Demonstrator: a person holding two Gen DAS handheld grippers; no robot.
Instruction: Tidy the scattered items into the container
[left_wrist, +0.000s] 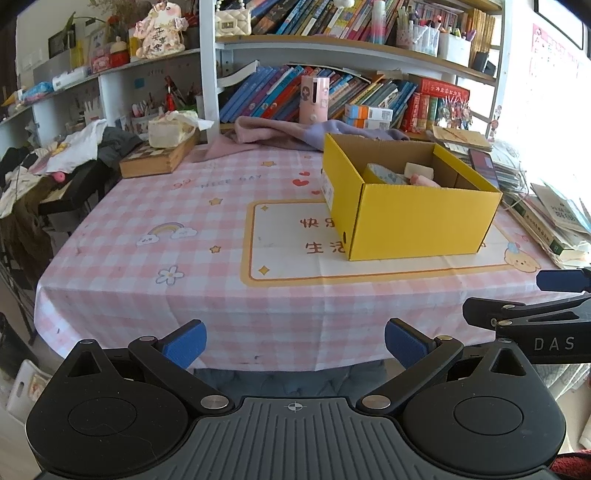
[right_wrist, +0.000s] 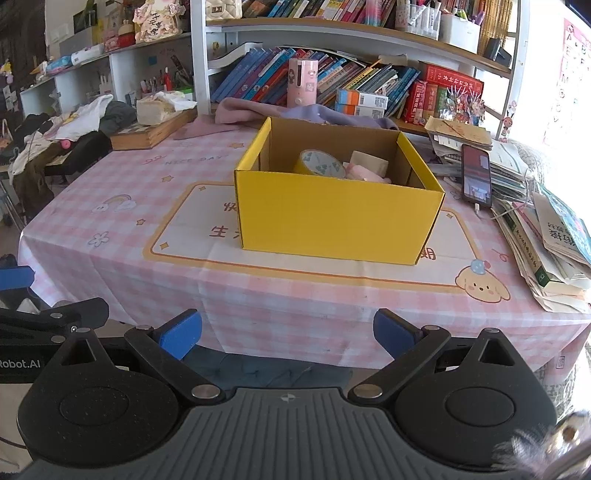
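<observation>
A yellow cardboard box (left_wrist: 417, 221) stands open on the pink checked tablecloth (left_wrist: 166, 206); it also shows in the right wrist view (right_wrist: 332, 218). Inside lie a tape roll (right_wrist: 320, 162), a beige block (right_wrist: 369, 160) and a pink item (right_wrist: 364, 174); the tape roll (left_wrist: 384, 173) and the beige block (left_wrist: 418, 170) show in the left view too. My left gripper (left_wrist: 295, 341) is open and empty, held off the table's front edge. My right gripper (right_wrist: 288, 334) is open and empty, also in front of the table edge. The right gripper's blue finger (left_wrist: 561, 279) shows at the left view's right edge.
A phone (right_wrist: 476, 175) lies on stacked books (right_wrist: 546, 243) at the table's right. A wooden box (left_wrist: 157, 158) with a tissue pack sits at the back left. A pink-purple cloth (left_wrist: 280, 129) lies behind the box. Bookshelves (left_wrist: 332, 48) line the back.
</observation>
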